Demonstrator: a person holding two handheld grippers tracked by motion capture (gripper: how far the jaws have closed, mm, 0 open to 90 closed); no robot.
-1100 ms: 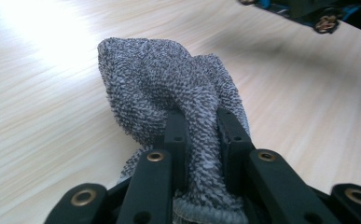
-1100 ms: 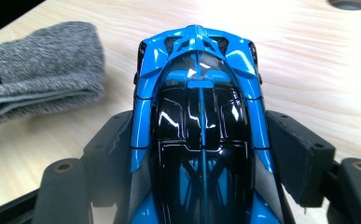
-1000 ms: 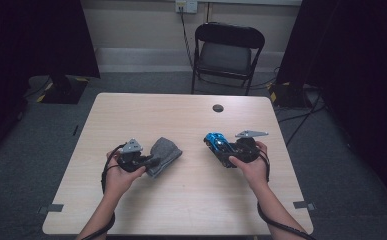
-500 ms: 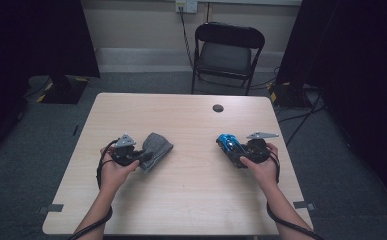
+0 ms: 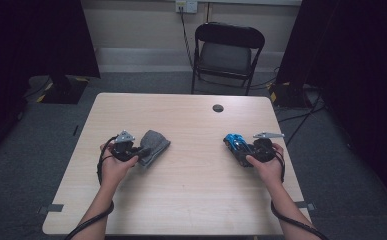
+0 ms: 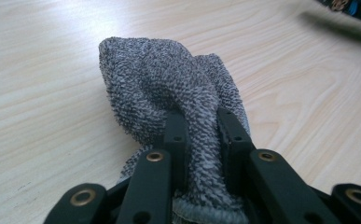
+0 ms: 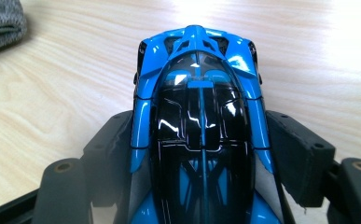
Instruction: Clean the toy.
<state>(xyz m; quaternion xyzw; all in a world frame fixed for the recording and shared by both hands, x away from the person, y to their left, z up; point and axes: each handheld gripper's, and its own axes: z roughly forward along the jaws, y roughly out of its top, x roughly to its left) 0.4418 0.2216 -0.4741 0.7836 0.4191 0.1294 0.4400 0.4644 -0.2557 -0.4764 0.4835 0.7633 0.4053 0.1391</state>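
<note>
On the tabletop (image 5: 191,190), your left tool (image 5: 140,152) is clamped on the grey cloth (image 6: 169,88), your right tool (image 5: 238,149) on the blue toy car (image 7: 199,121). Both grasps look done; whatever follows remains.

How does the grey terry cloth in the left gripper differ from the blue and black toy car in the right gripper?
The grey terry cloth is soft, matte and bunched; the blue and black toy car is hard, glossy and keeps its shape. The left gripper pinches a narrow fold of cloth, jaws nearly together; the right gripper clamps the car's sides, jaws wide apart. Both are held low over the light wooden table.
</note>
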